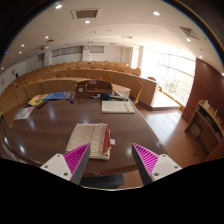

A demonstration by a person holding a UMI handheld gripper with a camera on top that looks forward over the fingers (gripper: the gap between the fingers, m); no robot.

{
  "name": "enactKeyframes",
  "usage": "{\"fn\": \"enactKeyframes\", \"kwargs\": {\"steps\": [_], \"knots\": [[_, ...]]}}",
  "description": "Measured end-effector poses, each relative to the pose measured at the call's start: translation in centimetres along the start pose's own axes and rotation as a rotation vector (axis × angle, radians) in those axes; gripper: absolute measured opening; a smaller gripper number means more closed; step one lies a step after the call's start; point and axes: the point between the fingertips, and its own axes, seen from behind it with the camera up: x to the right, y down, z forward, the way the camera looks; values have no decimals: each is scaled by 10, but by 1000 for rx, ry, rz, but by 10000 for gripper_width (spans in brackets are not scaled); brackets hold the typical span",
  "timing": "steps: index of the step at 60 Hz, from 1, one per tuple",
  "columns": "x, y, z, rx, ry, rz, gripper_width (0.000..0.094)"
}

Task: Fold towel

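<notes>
1. Since the towel (pixel 97 138) already looks like a neat, small stack, most of the folding seems to be done.
2. It lies on the big brown table (pixel 45 125), just ahead of the claw (pixel 112 160) and a bit toward the left finger.
3. It is white with a thin red stripe, and its edges look lined up in layers.
4. The claw is wide and holds nothing. Its two pink pads (pixel 76 159) stand well apart, and the towel is not between them.
5. No finger touches the towel, so it rests on the table by itself.
6. I cannot tell if one more fold is wanted. If so, the claw would have to go down and pinch an edge.
7. Beyond the towel, farther along the table, lie a flat grey sheet (pixel 117 105) and some blue things (pixel 50 98). I cannot tell what they are.
8. Rows of wooden desks (pixel 85 72) fill the room behind, with bright windows (pixel 175 72) to one side.
</notes>
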Motion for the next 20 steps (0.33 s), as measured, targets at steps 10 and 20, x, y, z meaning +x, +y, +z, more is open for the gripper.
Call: {"fn": "enactKeyframes", "kwargs": {"steps": [10,20], "knots": [[-20,24,-67,11,16,-26,850],[-38,44,-115,3,-2,-35,848]]}}
